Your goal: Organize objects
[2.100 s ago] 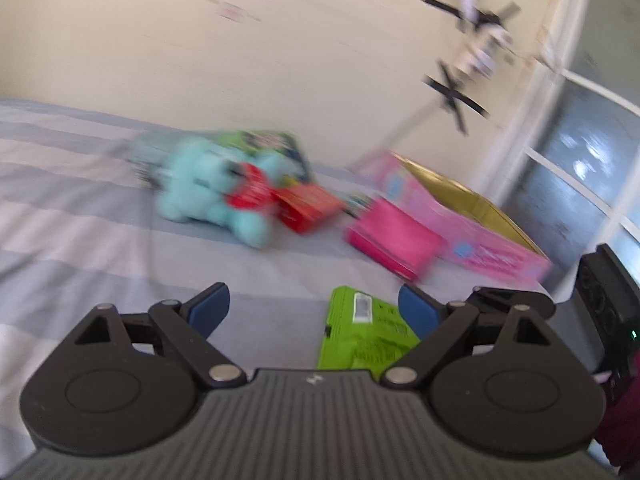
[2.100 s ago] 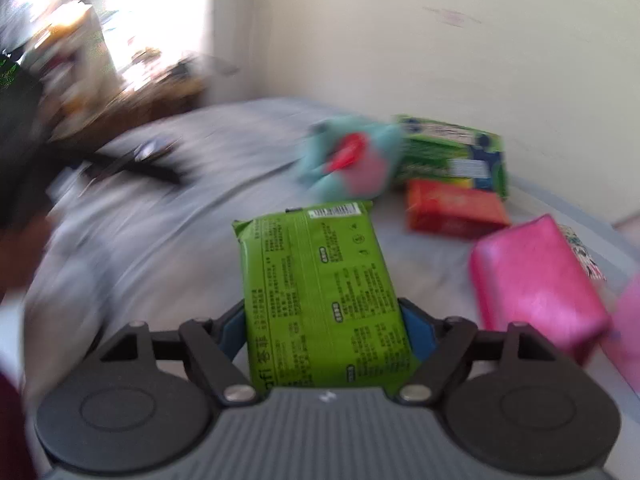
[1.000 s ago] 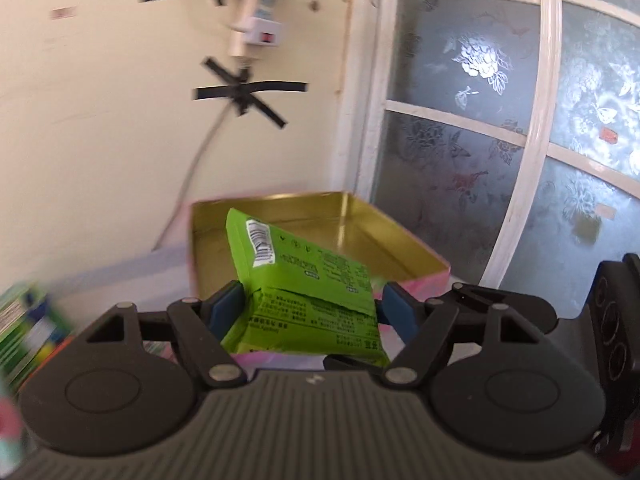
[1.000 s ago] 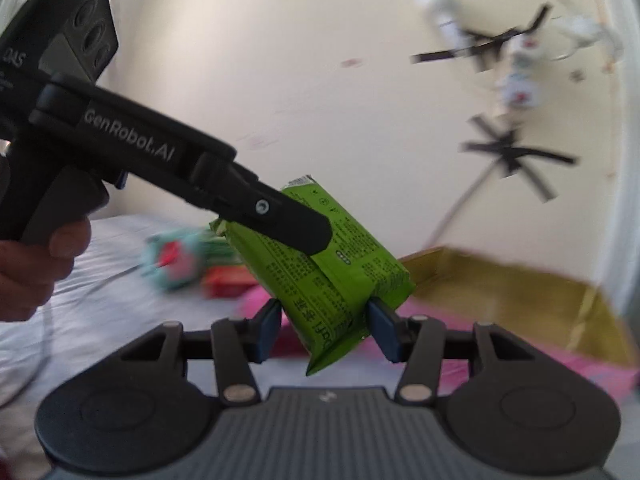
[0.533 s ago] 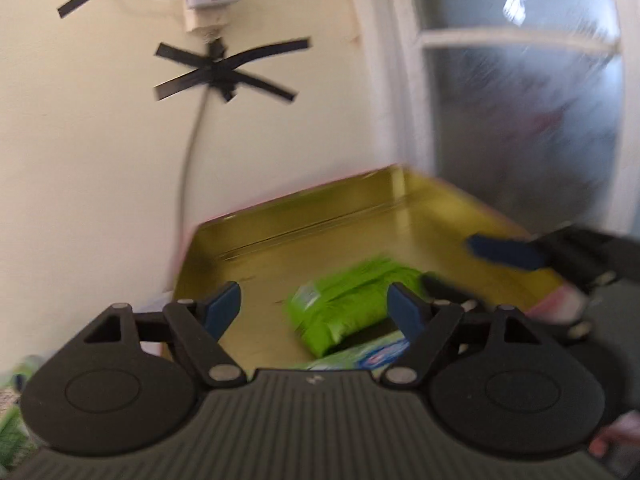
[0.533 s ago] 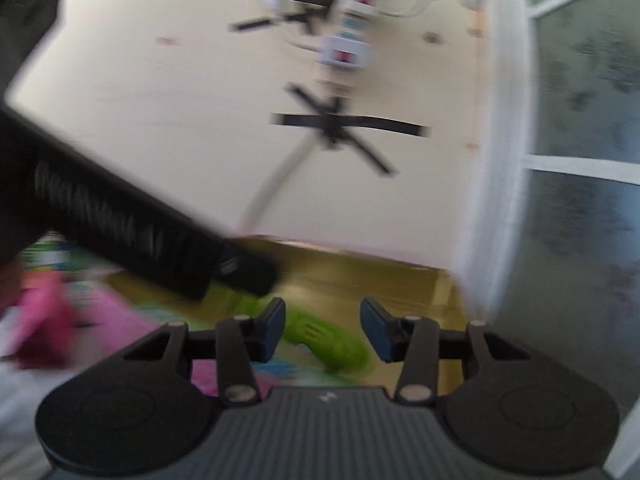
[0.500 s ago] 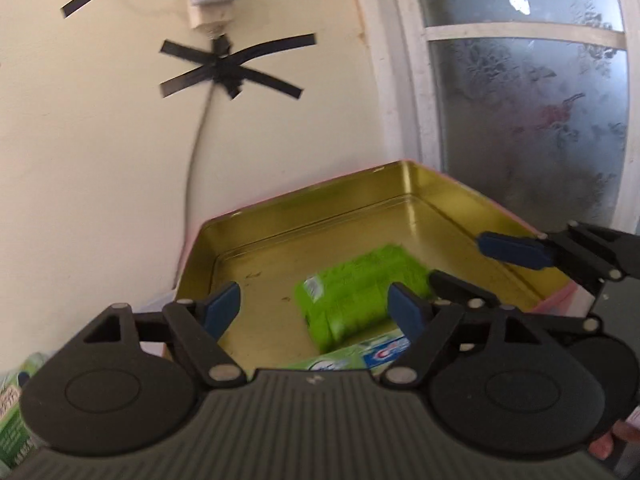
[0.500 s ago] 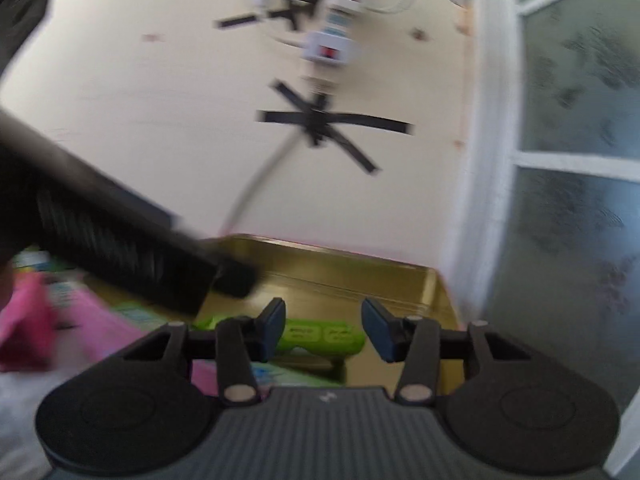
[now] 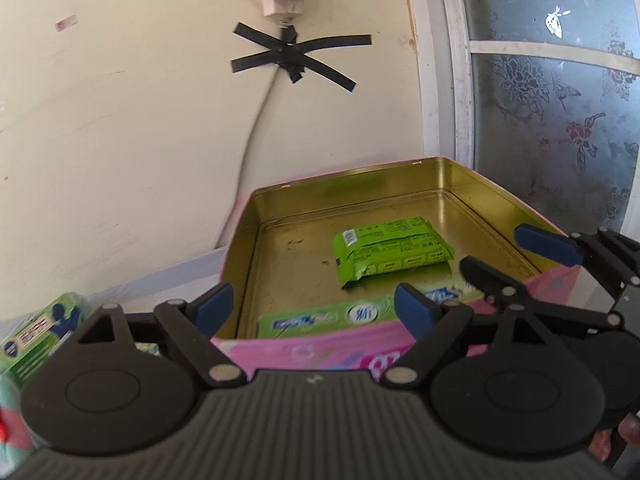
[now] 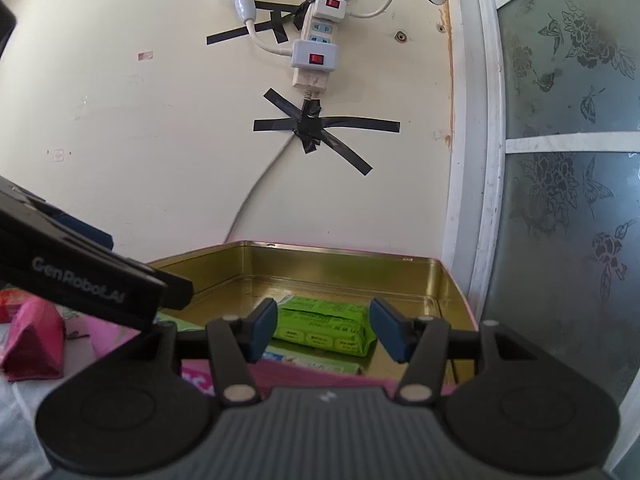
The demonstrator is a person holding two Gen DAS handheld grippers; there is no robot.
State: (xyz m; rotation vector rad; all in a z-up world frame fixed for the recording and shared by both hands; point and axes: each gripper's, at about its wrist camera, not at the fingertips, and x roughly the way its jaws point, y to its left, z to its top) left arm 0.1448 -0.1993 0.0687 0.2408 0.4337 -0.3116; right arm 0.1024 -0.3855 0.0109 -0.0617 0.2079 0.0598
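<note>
where my two wrist views meet, i list one pink tin with a gold inside, standing open-topped against the wall.
item: green packet, lying flat on the tin floor toward the far right, free of both grippers; the right view shows only its near edge over the rim.
item: green-and-blue pack, along the near wall inside the tin, lower part cut off by the rim, print too blurred to read.
item: left gripper, jaws apart and opening, nothing between them, held above the near rim.
item: right gripper, jaws apart and opening, nothing pressed; the green packet shows beyond the gap.
item: green box, left edge, partly hidden by the left gripper's body.
item: pink pouch, left edge, partly cut off.
item: power strip, taped to the wall.
</note>
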